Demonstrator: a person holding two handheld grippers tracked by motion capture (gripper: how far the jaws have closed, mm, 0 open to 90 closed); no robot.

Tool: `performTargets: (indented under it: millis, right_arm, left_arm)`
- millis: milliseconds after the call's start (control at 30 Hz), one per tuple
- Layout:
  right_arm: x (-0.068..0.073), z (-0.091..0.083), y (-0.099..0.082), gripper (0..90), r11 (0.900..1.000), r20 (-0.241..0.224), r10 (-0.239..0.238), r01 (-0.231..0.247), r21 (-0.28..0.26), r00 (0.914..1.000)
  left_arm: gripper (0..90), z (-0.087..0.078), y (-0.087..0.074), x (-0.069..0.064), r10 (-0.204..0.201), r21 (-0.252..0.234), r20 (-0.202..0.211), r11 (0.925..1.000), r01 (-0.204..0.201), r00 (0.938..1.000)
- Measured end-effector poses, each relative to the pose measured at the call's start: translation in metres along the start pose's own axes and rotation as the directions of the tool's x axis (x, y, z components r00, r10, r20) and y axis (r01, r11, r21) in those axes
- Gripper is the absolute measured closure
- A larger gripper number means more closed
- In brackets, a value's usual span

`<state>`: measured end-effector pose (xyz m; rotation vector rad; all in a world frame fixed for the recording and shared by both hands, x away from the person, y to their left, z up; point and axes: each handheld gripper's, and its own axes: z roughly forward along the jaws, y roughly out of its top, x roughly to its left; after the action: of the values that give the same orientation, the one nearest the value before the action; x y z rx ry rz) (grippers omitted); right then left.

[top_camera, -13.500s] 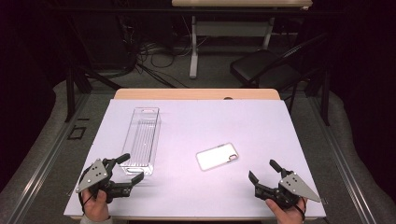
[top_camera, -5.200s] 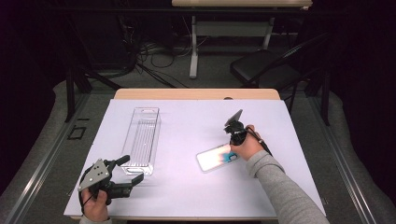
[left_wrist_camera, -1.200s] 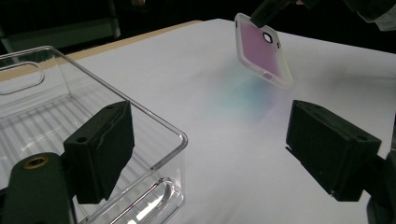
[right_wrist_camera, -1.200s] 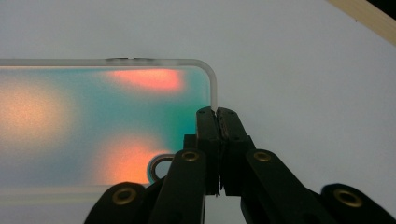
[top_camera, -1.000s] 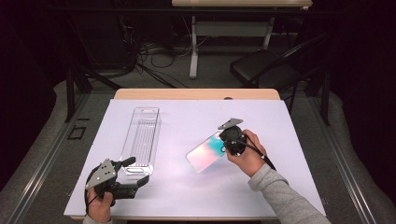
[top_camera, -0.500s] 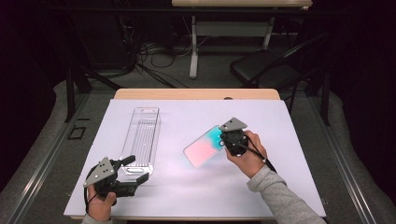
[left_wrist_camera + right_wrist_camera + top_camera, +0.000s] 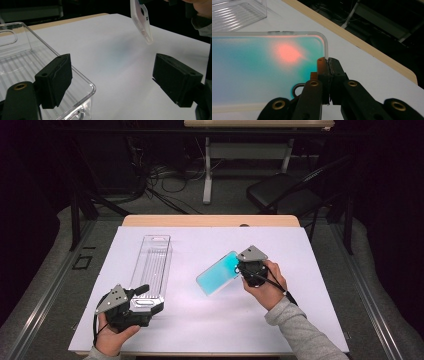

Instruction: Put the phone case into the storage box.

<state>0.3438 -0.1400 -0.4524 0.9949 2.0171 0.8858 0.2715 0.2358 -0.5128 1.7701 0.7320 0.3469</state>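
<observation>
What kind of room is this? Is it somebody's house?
Probably not a house; it looks like a lab or workshop. A person works with hand-held black grippers at a wooden table under a white sheet, black cables lie tangled on the grey floor, and a black chair stands behind.

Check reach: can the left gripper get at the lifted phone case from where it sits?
Probably yes. The left gripper is open beside the clear tray, and bare white mat lies between it and the phone case, which the right gripper holds up by one edge.
</observation>
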Motion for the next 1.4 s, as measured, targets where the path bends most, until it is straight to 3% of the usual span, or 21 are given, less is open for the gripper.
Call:
performTargets:
  millis: [100, 433, 633, 900, 1067, 1400]
  right_arm:
    - [0.000, -0.001, 0.000, 89.0, 1.0000, -0.001, -0.003, 0.003, -0.005, 1.0000]
    - [0.003, -0.005, 0.002, 89.0, 0.9989, 0.000, -0.042, 0.042, -0.022, 0.9991]
    - [0.003, -0.011, 0.008, 89.0, 0.9958, 0.024, -0.079, 0.080, -0.045, 0.9966]
    - [0.003, -0.015, 0.013, 88.9, 0.9878, 0.063, -0.132, 0.137, -0.074, 0.9892]
    - [0.006, -0.016, 0.016, 88.9, 0.9792, 0.089, -0.171, 0.179, -0.096, 0.9813]
    - [0.008, -0.019, 0.026, 88.9, 0.9729, 0.089, -0.193, 0.203, -0.112, 0.9771]
  left_arm:
    - [26.4, 0.000, 0.005, -0.002, 0.011, 0.001, 0.015, 0.9999, -0.011, 0.9998]
    - [25.7, 0.006, 0.025, -0.003, 0.000, 0.007, 0.030, 1.0000, 0.000, 0.9995]
    - [25.8, 0.014, 0.039, -0.001, -0.009, 0.024, 0.037, 0.9997, 0.008, 0.9993]
    - [29.9, 0.024, 0.050, 0.000, -0.010, 0.016, 0.040, 0.9998, 0.010, 0.9991]
    - [32.3, 0.033, 0.058, 0.001, -0.023, 0.037, 0.043, 0.9991, 0.022, 0.9988]
    - [38.7, 0.048, 0.077, 0.004, -0.006, 0.055, 0.066, 0.9985, 0.002, 0.9978]
